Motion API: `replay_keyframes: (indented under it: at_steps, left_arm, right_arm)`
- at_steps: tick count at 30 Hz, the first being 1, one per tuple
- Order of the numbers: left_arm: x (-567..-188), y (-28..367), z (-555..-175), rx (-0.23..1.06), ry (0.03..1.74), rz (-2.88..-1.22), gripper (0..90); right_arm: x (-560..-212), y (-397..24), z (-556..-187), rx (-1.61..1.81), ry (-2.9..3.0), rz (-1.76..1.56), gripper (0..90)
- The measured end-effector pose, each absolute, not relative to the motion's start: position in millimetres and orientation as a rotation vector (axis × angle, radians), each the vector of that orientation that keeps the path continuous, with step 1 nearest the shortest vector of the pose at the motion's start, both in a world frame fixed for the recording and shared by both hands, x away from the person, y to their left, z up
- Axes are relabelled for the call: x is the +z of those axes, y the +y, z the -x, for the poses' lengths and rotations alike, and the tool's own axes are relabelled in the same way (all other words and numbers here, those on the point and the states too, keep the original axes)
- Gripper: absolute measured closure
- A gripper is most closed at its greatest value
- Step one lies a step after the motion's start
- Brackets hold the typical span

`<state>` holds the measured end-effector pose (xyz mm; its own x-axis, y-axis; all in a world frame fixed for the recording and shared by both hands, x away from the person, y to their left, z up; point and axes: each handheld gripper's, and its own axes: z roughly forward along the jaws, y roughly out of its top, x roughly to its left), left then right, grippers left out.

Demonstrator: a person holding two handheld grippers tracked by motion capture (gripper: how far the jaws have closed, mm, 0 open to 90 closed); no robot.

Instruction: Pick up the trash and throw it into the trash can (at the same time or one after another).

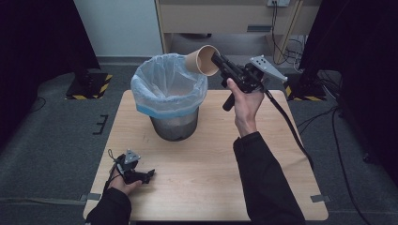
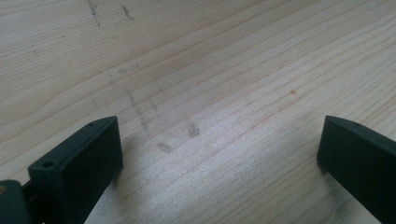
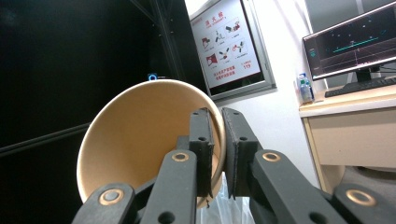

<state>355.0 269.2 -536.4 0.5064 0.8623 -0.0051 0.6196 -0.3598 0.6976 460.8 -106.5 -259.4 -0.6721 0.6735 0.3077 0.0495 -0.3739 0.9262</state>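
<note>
A brown paper cup [image 1: 201, 60] hangs in the air on its side, over the right rim of a metal bin [image 1: 174, 123] lined with a pale blue bag [image 1: 155, 89]. My right gripper [image 1: 217, 60] is shut on the cup's rim. In the right gripper view the two jaws pinch the cup's wall [image 3: 140, 140], one inside and one outside, at the right gripper [image 3: 217, 149]. My left gripper [image 1: 149, 174] rests low on the table near its front left corner. In the left gripper view the left gripper [image 2: 219, 154] stands open over bare wood.
The wooden table [image 1: 206, 187] carries the bin at its back left. A cable [image 1: 291, 126] trails from the right gripper across the table's right side. Behind the table stand a desk [image 1: 225, 18] and dark curtains. A wall poster [image 3: 229, 44] and a monitor [image 3: 350, 42] lie beyond the cup.
</note>
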Motion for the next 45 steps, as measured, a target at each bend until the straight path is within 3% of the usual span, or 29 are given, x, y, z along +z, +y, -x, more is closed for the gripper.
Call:
replay_keyframes:
  at_steps: [23, 30, 45]
  left_arm:
    - [-536, 269, -355, 0.484, 1.208, -2.103, 0.0]
    - [-536, 269, -355, 0.483, 1.207, -2.104, 0.0]
    - [-536, 269, -355, 0.485, 1.207, -2.103, 0.0]
  right_arm:
    - [-278, -42, -511, 1.991, 1.543, -1.045, 82.5]
    - [-286, -37, -520, 1.938, 1.655, -1.050, 68.3]
    - [-269, -88, -463, 1.844, 1.756, -0.958, 35.5]
